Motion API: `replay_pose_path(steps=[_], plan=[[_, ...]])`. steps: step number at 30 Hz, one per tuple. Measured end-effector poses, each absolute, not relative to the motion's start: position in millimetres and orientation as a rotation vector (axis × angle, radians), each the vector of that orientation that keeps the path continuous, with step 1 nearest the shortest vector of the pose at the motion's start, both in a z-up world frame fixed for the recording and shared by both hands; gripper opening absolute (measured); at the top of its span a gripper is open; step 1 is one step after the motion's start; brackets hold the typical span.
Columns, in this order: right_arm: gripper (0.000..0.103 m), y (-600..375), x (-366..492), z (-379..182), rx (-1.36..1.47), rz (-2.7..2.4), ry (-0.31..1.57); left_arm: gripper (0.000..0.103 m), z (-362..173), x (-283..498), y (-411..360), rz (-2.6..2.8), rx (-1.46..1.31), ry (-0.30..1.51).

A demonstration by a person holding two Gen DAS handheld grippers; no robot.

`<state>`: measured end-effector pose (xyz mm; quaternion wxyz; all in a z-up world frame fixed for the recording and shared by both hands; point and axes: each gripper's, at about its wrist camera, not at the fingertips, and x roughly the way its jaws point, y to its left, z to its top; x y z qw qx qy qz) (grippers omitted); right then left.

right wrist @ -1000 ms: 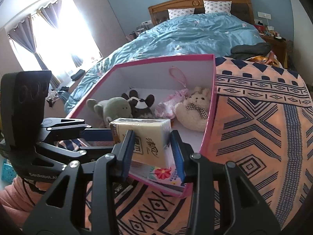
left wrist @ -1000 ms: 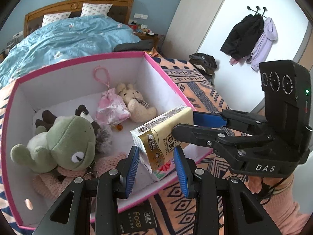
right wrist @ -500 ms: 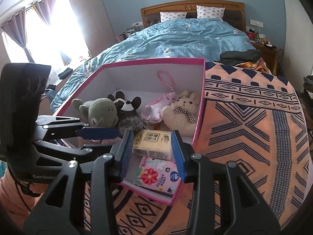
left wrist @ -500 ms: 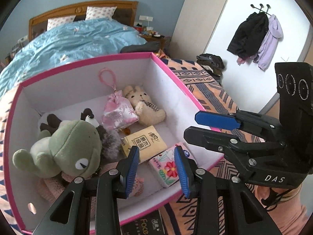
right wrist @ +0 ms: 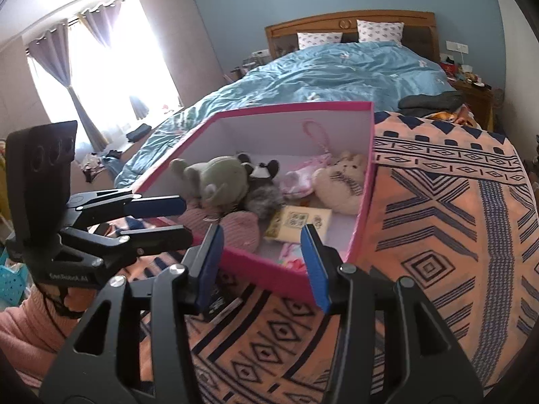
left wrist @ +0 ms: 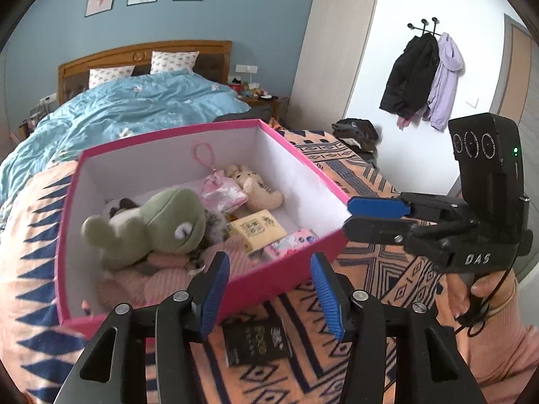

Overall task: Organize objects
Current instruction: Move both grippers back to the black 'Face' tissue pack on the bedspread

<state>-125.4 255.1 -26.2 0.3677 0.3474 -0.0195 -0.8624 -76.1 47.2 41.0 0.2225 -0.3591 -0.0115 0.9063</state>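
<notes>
A pink box (left wrist: 279, 277) with white inner walls sits on a patterned blanket. Inside lie a yellow tissue pack (left wrist: 257, 227) and a floral pack (left wrist: 291, 242) near the front corner, beside a green frog plush (left wrist: 161, 222). My left gripper (left wrist: 269, 269) hangs just in front of the box's near wall. Its jaws are opening with nothing between them. My right gripper (right wrist: 261, 235) hovers at the same wall (right wrist: 262, 269), its jaws also opening and empty, with the yellow tissue pack (right wrist: 299, 220) beyond it. Each gripper shows in the other's view, right gripper (left wrist: 370, 215) and left gripper (right wrist: 175, 215).
A black packet (left wrist: 257, 340) lies on the blanket (right wrist: 438, 235) just before the box. More plush toys and a pink pouch (left wrist: 222, 193) fill the box's back. A bed with a blue duvet (right wrist: 337, 67) stands behind. Coats (left wrist: 424, 77) hang on the far wall.
The yellow tissue pack, held over the box's front corner by the right gripper a second ago, now lies inside the box. Both grippers have drawn back from the box and their jaws have widened.
</notes>
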Motion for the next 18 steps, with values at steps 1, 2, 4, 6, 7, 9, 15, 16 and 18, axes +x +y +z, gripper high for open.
replay_pose_path(steps=[1,2,4,6,7,9,15,16,18], plan=[[0.05,255.2,-121.4,-25.9,0.886,-2.21,-0.051,0.055,38.9,-70.3,45.0,2.505,-0.988,-0.029],[0.05,254.8,-116.5,-26.1,0.881,-2.201,-0.056,0.055,36.0,-65.0,42.7,2.508,-0.988,-0.026],[0.05,252.5,-107.6,-27.8,0.875,-2.187,-0.054,0.056,31.2,-60.2,39.6,2.509,-0.998,-0.026],[0.05,249.8,-99.7,-31.3,0.876,-2.167,-0.051,0.056,24.4,-56.0,35.2,2.504,-1.022,-0.04],[0.05,247.0,-95.1,-35.2,0.882,-2.151,-0.05,0.056,18.3,-54.8,32.4,2.494,-1.044,-0.055],[0.051,243.1,-90.8,-42.4,0.898,-2.132,-0.048,0.056,10.2,-54.4,29.5,2.489,-1.069,-0.067],[0.051,229.5,-86.2,-77.5,1.001,-2.069,-0.073,0.056,-22.8,-56.0,22.9,2.461,-1.181,-0.106],[0.051,227.7,-86.5,-83.1,1.018,-2.062,-0.077,0.056,-27.0,-57.5,22.5,2.457,-1.195,-0.112],[0.051,225.2,-87.3,-92.3,1.045,-2.052,-0.082,0.056,-33.6,-59.1,22.7,2.446,-1.217,-0.128]])
